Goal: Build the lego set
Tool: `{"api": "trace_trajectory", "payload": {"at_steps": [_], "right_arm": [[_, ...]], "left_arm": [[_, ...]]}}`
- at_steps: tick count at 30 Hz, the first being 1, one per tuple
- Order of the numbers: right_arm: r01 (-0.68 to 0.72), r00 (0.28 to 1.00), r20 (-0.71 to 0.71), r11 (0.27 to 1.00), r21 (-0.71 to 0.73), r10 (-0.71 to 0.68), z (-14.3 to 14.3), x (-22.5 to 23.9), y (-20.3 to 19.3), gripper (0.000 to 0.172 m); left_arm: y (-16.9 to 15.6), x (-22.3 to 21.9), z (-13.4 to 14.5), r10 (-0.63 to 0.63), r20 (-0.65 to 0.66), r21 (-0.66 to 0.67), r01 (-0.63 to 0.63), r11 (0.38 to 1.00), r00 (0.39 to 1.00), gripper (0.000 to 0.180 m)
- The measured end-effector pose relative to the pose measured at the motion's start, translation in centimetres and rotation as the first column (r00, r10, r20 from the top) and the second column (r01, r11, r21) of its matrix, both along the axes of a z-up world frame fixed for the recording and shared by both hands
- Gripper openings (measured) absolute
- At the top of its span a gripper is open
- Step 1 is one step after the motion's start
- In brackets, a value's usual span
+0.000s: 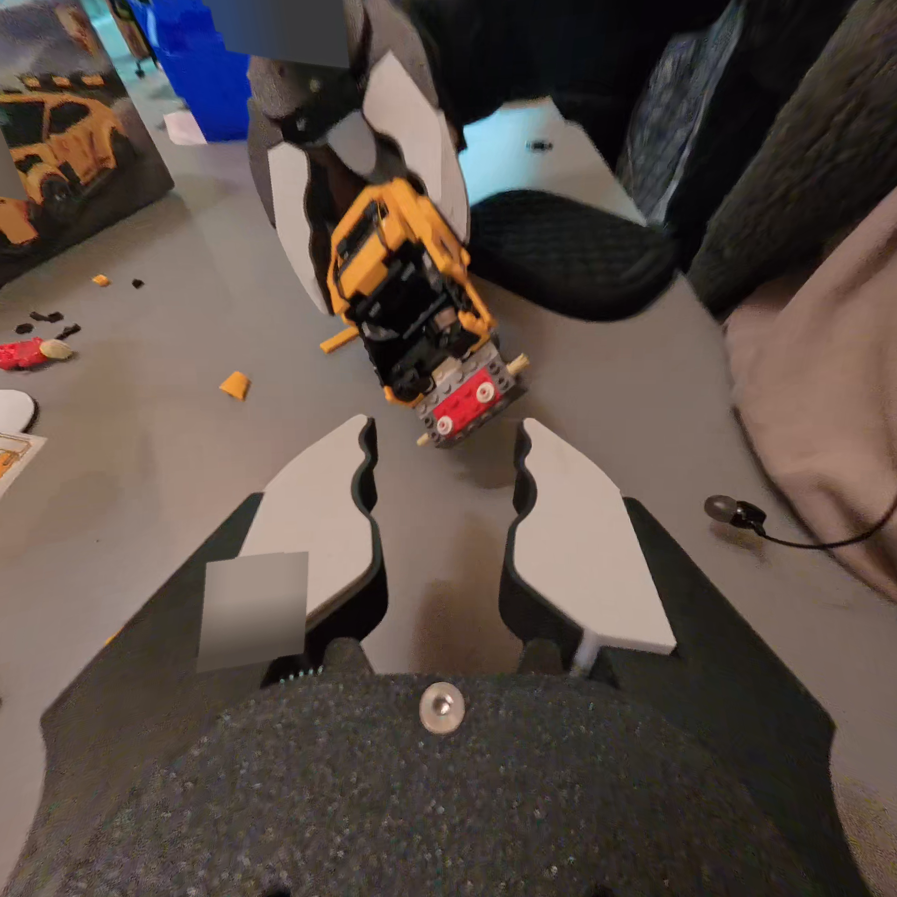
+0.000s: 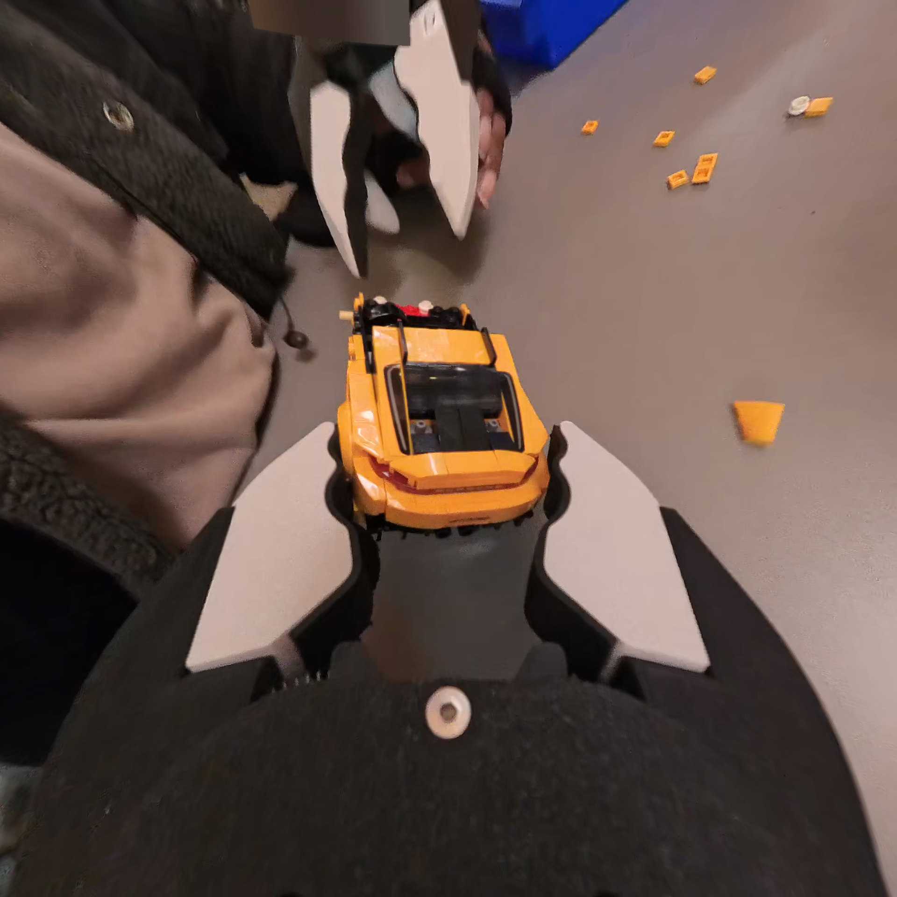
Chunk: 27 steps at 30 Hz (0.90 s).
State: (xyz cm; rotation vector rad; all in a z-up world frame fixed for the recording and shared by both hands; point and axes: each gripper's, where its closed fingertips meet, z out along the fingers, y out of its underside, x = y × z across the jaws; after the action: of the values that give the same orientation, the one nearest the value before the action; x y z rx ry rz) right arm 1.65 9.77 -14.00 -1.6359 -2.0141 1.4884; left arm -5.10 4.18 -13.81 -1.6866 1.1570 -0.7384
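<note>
A yellow brick-built toy car (image 2: 439, 437), partly stripped at its front with a red plate (image 1: 467, 405) and grey bricks exposed, is sitting at the centre of the right wrist view, lifted nose-down over the grey floor (image 2: 679, 315). The right gripper (image 2: 442, 444) is clamping the car's rear, its two white fingers (image 2: 286, 524) spread wide with the black pads pressing on both sides of the tail. In the left wrist view the same car is showing at centre frame, tail held by that gripper in the upper middle. The left gripper (image 1: 445, 429) is hovering just below the car's stripped front end, fingers spread apart and gripping nothing, the red plate lying just beyond the tips without touching them. Loose yellow pieces (image 2: 699, 167) are scattering across the upper right of the right wrist view, and a yellow wedge piece (image 1: 236, 385) is lying left of centre in the left wrist view. A box with a car picture (image 1: 63, 145) is standing at upper left, a blue bin (image 1: 204, 73) behind it. A person's dark jacket (image 2: 145, 170) is filling the left side of the right wrist view, a black drawstring toggle (image 1: 733, 512) lying at the right in the left wrist view.
</note>
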Motion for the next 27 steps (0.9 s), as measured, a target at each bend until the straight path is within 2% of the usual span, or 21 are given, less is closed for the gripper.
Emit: {"api": "trace_trajectory", "payload": {"at_steps": [2,4,7,11,16,19,22,25,27], "right_arm": [[0.049,0.998,-0.041,0.995,-0.085,-0.053,0.5,0.1,-0.8,0.08],[0.08,0.989,-0.108,0.979,-0.187,-0.102,1.8,0.1,-1.4,0.08],[0.086,0.956,-0.24,0.94,-0.33,-0.172,4.6,0.1,-2.1,0.08],[-0.03,0.887,-0.423,0.891,-0.453,-0.185,8.5,0.0,-3.4,0.08],[-0.199,0.831,-0.548,0.871,-0.45,-0.094,11.0,-0.6,-4.7,0.08],[-0.248,0.811,-0.582,0.865,-0.436,-0.061,11.5,-1.4,-4.7,0.08],[-0.313,0.804,-0.595,0.842,-0.439,-0.012,11.5,-1.8,-4.8,0.08],[-0.278,0.819,-0.573,0.856,-0.437,-0.026,11.0,-2.7,-4.1,0.078],[-0.185,0.831,-0.55,0.892,-0.413,-0.082,10.7,-3.3,-2.9,0.075]], "left_arm": [[0.3,0.7,-1.2,0.022,-0.066,0.049,-0.019,0.999,0.998,0.059],[0.8,1.4,-0.5,0.063,-0.061,0.147,-0.053,0.988,0.996,0.067],[0.8,2.1,3.2,0.087,0.031,0.298,-0.092,0.95,0.996,0.065],[0.5,3.4,8.0,0.041,0.139,0.4,-0.094,0.912,0.989,0.055],[0.8,4.8,12.5,-0.037,0.198,0.492,-0.067,0.868,0.979,0.052],[0.3,5.6,13.5,-0.101,0.176,0.547,-0.012,0.837,0.979,0.041],[0.0,5.7,13.6,-0.116,0.171,0.571,-0.003,0.821,0.978,0.038],[0.4,4.7,13.1,-0.063,0.15,0.597,-0.039,0.801,0.987,0.037],[0.6,3.8,12.6,-0.016,0.108,0.621,-0.055,0.782,0.994,0.034]]}}
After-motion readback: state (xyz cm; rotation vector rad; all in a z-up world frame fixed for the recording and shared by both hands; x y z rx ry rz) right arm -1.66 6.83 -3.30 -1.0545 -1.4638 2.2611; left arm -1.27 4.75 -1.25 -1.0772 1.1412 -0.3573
